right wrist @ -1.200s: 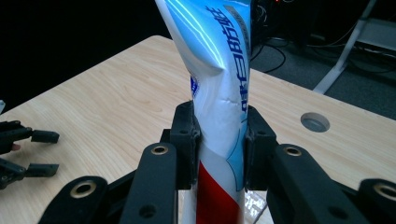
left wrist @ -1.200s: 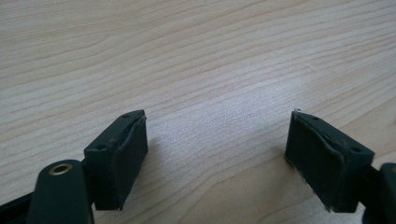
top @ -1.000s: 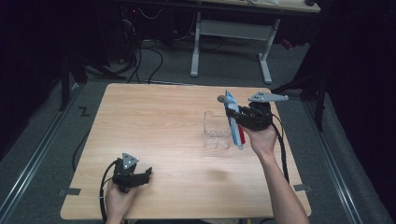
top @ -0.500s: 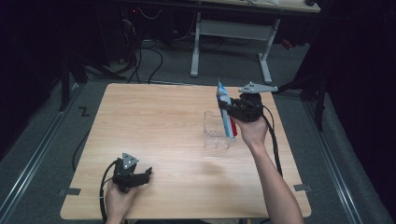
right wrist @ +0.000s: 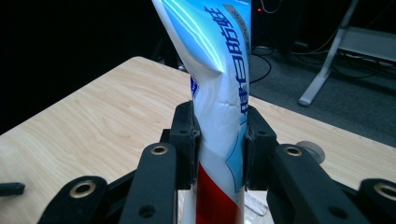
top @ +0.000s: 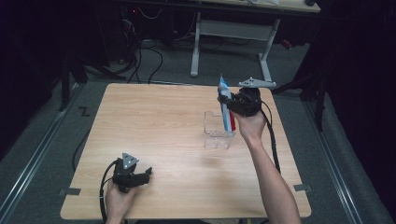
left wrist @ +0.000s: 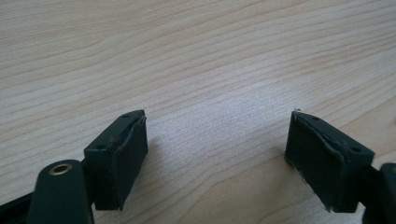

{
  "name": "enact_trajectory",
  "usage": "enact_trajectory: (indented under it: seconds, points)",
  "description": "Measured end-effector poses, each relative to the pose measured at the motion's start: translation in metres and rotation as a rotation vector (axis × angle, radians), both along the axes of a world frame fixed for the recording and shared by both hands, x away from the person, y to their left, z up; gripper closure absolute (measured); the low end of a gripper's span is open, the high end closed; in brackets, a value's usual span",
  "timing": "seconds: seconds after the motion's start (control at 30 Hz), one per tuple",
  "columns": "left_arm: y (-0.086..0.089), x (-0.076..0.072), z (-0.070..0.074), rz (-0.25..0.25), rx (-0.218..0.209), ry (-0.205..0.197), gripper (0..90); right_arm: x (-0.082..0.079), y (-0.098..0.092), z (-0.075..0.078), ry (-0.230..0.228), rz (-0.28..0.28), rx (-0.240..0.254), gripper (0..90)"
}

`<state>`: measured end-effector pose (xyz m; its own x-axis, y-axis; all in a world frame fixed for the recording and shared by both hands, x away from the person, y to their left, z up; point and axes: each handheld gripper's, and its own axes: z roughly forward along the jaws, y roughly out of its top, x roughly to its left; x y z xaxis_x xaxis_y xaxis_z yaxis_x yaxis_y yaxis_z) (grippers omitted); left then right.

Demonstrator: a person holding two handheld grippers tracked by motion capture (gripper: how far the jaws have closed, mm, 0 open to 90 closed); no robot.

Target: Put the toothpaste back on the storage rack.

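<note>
— What are you on right now?

— My right gripper (top: pixel 229 103) is clamped on the toothpaste tube (top: pixel 226 106), holding it upright over the clear box (top: pixel 216 130) near the table's (top: pixel 159 121) right edge. I judge this the placing step: next, lower it straight in, then let go.

— And your left gripper (top: pixel 140 173)?

— Parked on the table, jaws wide apart, nothing between them.

— What changed?

— The tube has shifted slightly left and stands straighter.
</note>
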<state>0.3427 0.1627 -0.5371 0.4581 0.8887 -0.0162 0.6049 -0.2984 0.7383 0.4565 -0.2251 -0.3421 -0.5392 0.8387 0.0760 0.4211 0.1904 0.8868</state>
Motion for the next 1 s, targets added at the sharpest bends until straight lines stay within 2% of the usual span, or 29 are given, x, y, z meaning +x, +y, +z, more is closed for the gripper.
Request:
enact_trajectory:
  seconds: [0.27, 0.6, 1.0]
  points:
    - [0.000, 0.000, 0.000, -0.001, 0.001, 0.001, 21.1, 0.011, 0.007, -0.009, 0.004, -0.030, -0.007, 70.3]
    - [0.000, 0.000, 0.000, -0.002, 0.000, 0.001, 21.1, 0.019, 0.010, -0.015, 0.012, -0.057, -0.035, 70.3]
    - [0.000, 0.000, 0.000, -0.003, 0.001, 0.001, 21.1, 0.024, 0.011, -0.021, 0.016, -0.080, -0.045, 70.4]
